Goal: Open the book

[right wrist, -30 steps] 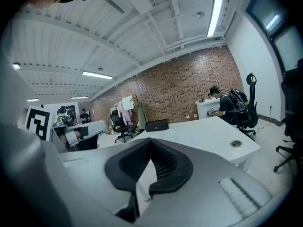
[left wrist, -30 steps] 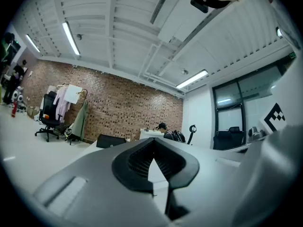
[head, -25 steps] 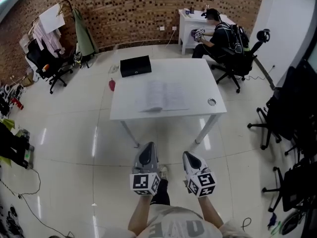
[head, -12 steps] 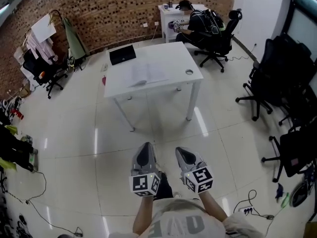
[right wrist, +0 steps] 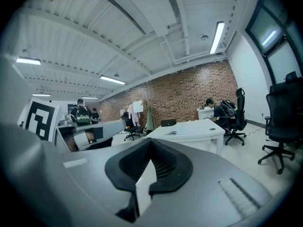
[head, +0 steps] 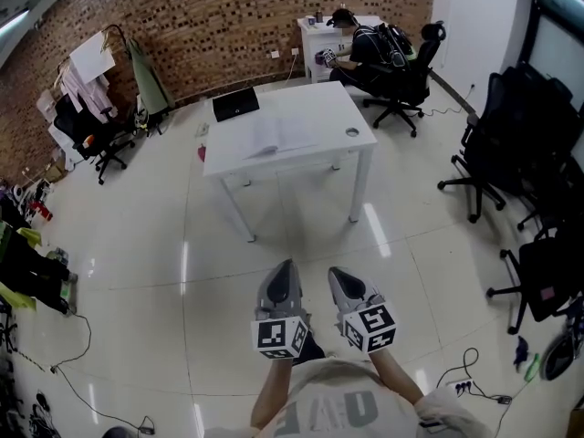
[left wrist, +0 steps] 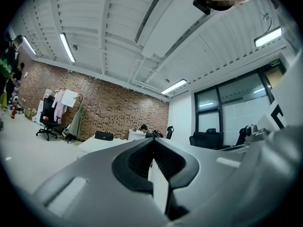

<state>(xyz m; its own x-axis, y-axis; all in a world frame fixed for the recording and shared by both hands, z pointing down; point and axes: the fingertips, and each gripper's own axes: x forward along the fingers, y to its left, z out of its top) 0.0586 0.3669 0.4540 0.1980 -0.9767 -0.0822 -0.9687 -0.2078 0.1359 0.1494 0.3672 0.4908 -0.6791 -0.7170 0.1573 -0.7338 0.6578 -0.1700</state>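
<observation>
Here, the book (head: 278, 138) lies open on the table (head: 321, 106).

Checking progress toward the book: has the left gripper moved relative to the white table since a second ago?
Yes. The left gripper is farther from the white table now, with more bare floor between them than before.

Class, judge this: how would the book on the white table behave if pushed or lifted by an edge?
The book lies flat and looks thin, so probably light and apt to slide on the smooth white table. Its pages seem spread, so lifted by one edge it would likely flop.
</observation>
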